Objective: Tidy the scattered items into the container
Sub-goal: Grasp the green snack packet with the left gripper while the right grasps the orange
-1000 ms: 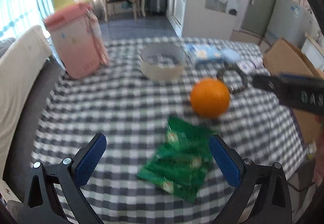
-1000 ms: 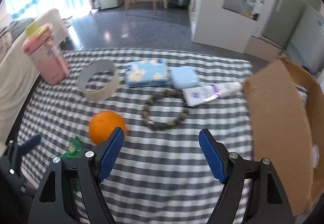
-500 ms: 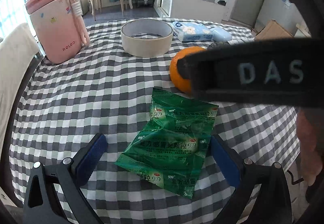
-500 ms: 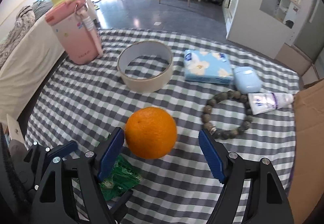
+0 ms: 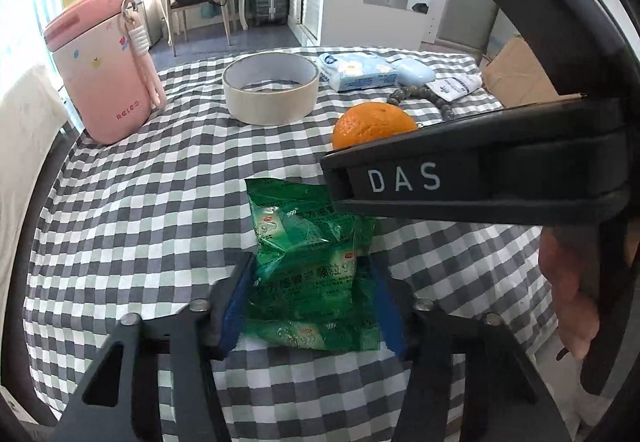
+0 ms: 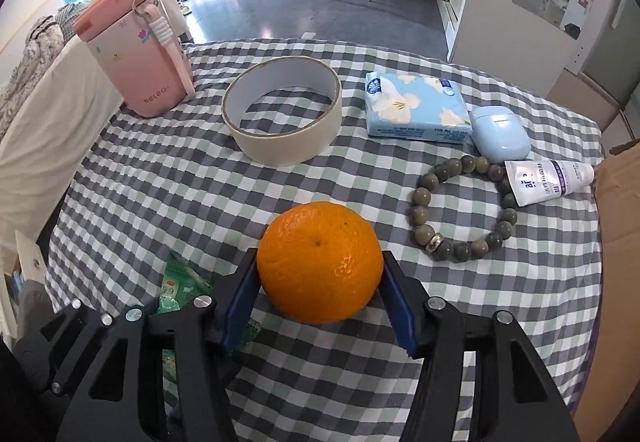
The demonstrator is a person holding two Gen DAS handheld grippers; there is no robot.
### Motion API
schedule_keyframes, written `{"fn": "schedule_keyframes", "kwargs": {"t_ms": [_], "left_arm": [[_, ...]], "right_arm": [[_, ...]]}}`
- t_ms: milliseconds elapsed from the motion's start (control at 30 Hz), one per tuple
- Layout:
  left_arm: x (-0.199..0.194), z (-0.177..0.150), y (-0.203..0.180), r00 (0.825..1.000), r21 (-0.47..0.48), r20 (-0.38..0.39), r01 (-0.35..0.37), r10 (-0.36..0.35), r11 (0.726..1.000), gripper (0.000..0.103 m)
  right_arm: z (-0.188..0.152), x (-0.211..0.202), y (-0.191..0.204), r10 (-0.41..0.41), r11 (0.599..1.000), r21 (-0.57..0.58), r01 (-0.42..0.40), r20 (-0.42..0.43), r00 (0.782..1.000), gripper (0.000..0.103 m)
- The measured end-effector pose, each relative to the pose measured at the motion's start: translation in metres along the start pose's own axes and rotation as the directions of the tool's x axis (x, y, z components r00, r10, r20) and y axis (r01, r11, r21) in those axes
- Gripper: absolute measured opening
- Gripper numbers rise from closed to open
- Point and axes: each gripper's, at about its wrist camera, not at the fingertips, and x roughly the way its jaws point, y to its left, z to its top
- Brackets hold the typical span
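Observation:
My left gripper (image 5: 310, 306) is shut on a green foil packet (image 5: 312, 266) that lies on the checked tablecloth (image 5: 140, 202). My right gripper (image 6: 318, 298) is shut on an orange (image 6: 318, 262), which also shows in the left wrist view (image 5: 370, 122) behind the right gripper's black body. The green packet shows at the right wrist view's lower left (image 6: 180, 282). A cardboard box (image 6: 620, 262) stands at the table's right edge; it also shows in the left wrist view (image 5: 516, 70).
On the table stand a pink bottle (image 6: 136, 54), a tape roll (image 6: 282, 114), a blue tissue pack (image 6: 416, 106), a blue earbud case (image 6: 500, 134), a bead bracelet (image 6: 460, 210) and a white tube (image 6: 548, 178). A sofa (image 6: 36, 122) lies left.
Both grippers have moved forward and shut: the left on the green packet, the right on the orange. The packet is crumpled between the left fingers.

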Motion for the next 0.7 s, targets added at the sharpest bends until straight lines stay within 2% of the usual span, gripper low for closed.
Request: {"fn": "schedule_keyframes", "kwargs": {"t_ms": [200,700], "left_arm": [[-0.001,0.005,0.0,1.0,0.016,0.011,-0.006,0.006,1.0,0.039],[-0.022,0.019,-0.009,0.997,0.048,0.076,-0.023,0.019,0.999,0.038]], "right_arm": [[0.0,-0.008,-0.006,-0.003,1.0,0.007,0.002,0.014,1.0,0.058],[-0.004,-0.048,-0.012,-0.015,1.0,0.022,0.013,0.082,0.996,0.058]]}}
